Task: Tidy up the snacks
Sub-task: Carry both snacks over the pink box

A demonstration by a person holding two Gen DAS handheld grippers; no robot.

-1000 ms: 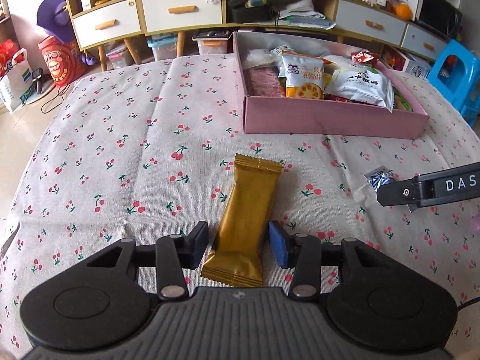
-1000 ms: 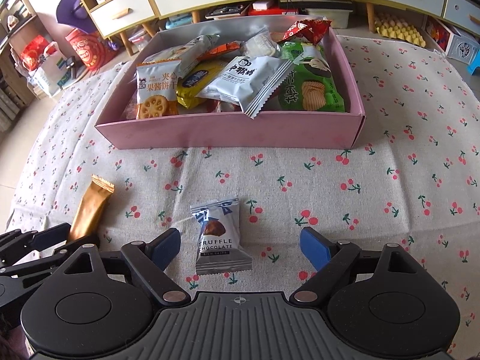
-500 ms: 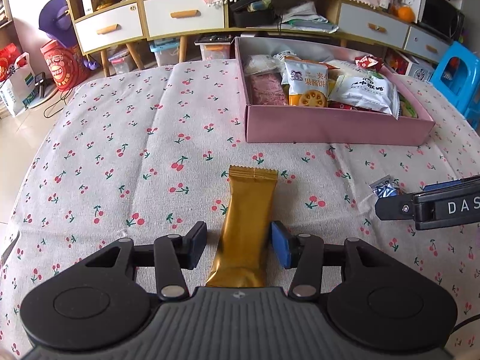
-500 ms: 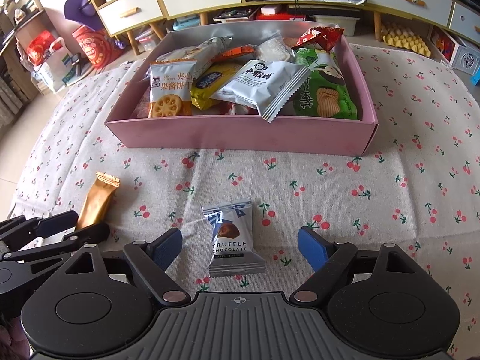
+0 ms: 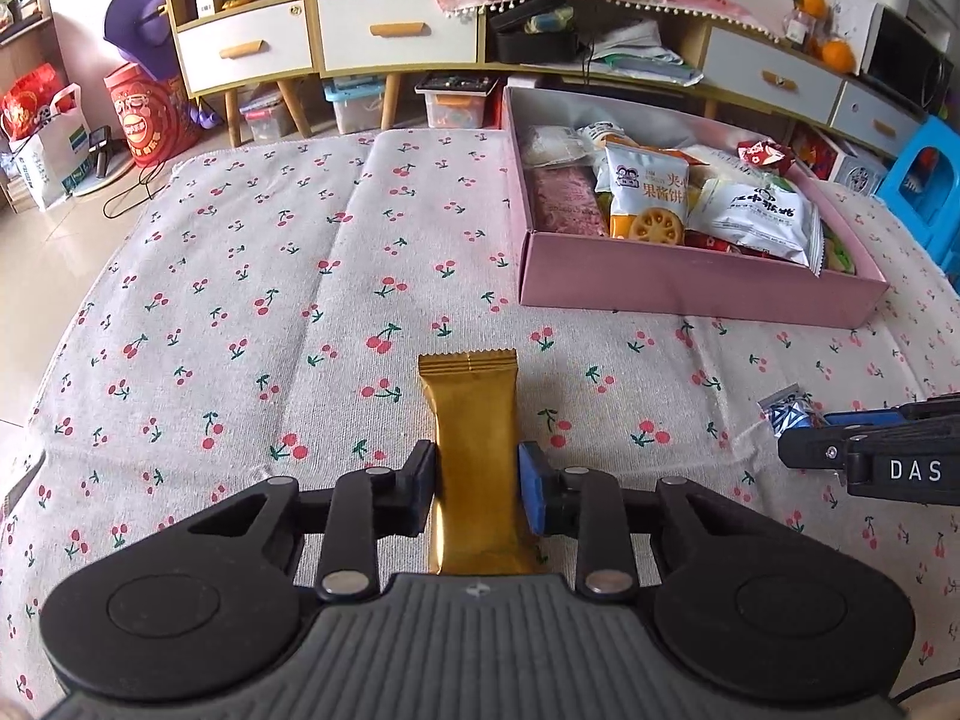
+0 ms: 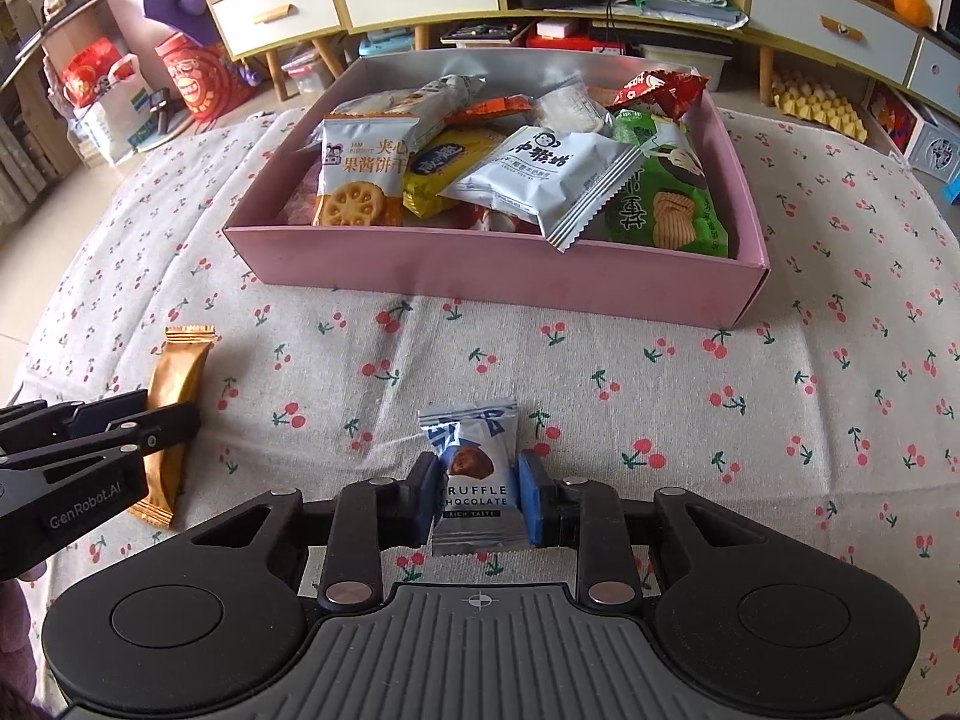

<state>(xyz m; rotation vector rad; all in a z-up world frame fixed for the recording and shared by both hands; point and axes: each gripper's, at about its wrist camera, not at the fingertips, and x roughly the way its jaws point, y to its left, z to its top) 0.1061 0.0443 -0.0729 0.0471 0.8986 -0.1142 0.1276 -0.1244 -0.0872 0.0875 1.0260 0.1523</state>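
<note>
Both sets of fingers now close: left gripper (image 5: 474, 495) on the gold bar (image 5: 474, 456), right gripper (image 6: 477, 495) apparently on the truffle packet (image 6: 474, 480).

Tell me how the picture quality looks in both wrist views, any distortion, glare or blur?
Left wrist view: strong fisheye bending of the cabinets and tablecloth edges; soft daylight, mild sheen on the gold snack bar between the left gripper pads; sharp centre. Right wrist view: same barrel distortion, pink box curved; truffle chocolate packet print readable in the right gripper; no motion blur.
</note>
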